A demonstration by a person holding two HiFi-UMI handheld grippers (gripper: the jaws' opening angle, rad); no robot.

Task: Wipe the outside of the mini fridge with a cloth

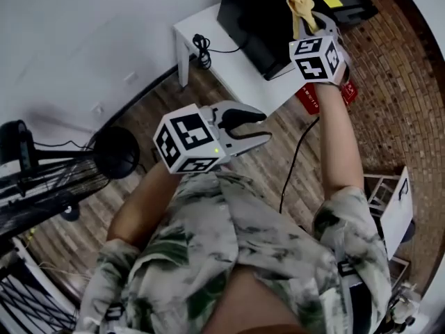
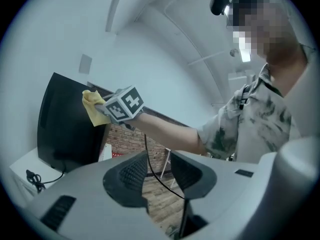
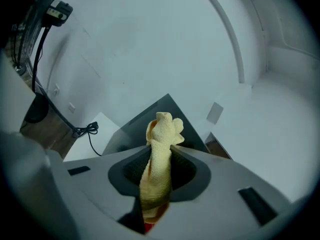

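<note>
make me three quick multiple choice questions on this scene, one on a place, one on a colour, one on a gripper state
1. Where does the black mini fridge stand?
A. on a shelf
B. on a chair
C. on the white table

2. What colour is the cloth?
A. yellow
B. blue
C. red

3. What state is the left gripper in?
A. shut on the cloth
B. open with nothing between its jaws
C. shut on a cable

Answers:
1 C, the head view shows the mini fridge sitting on the white table near the wall.
2 A, the cloth looks pale yellow in every view.
3 B, its jaws stand apart and bare, while the right gripper is the one shut on the cloth.
</note>
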